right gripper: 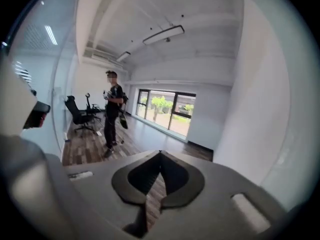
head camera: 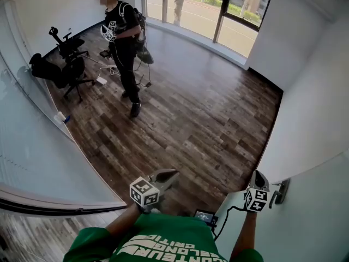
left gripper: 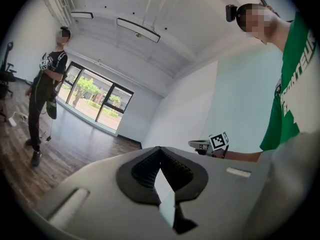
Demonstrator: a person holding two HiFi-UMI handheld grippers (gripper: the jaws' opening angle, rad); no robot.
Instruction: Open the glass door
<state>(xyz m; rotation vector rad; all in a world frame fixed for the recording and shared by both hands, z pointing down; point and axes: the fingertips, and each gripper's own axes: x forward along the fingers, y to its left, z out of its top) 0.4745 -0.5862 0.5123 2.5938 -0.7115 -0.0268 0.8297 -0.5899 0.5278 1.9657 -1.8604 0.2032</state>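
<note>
The pale door panel [head camera: 311,222] fills the lower right of the head view, with a metal lever handle [head camera: 281,192] at its edge. My right gripper [head camera: 258,174] hangs just left of that handle, apart from it, jaws shut and empty. Its own view looks into the room, and the right gripper [right gripper: 160,153] has nothing between its pads. My left gripper [head camera: 172,173] is held out over the wooden floor at bottom centre. The left gripper [left gripper: 160,149] is shut too and holds nothing. From there the right gripper [left gripper: 199,145] shows against the white panel.
A glass wall [head camera: 32,146] with a dark bottom rail runs along the left. A person [head camera: 122,42] stands in the room beside office chairs [head camera: 62,64] and floor cables [head camera: 106,72]. Large windows [head camera: 207,10] line the far side. A white wall [head camera: 311,102] stands right.
</note>
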